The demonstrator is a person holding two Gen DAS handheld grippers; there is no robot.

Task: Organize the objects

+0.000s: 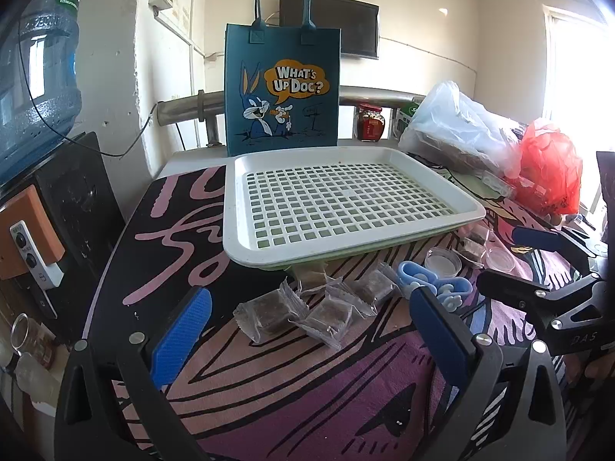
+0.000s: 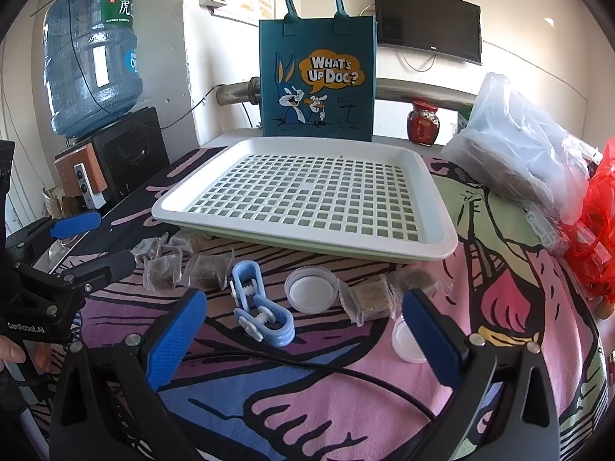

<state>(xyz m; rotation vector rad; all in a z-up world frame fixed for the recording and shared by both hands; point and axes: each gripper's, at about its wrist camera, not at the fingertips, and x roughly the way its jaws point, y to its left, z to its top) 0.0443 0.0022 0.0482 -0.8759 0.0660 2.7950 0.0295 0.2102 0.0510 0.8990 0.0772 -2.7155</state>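
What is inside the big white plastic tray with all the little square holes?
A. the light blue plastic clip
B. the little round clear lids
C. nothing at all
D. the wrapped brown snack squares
C: the white plastic grid tray shows only its bare squares, while the snacks, clip and lids lie on the cloth in front of it.

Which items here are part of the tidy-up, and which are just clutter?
Job items: white slotted tray, wrapped brown snack squares, blue clips, small clear round lids.

Probably bystanders: blue cartoon tote bag, water jug, red-lidded jar, clear plastic bag, red plastic bag, wall TV.
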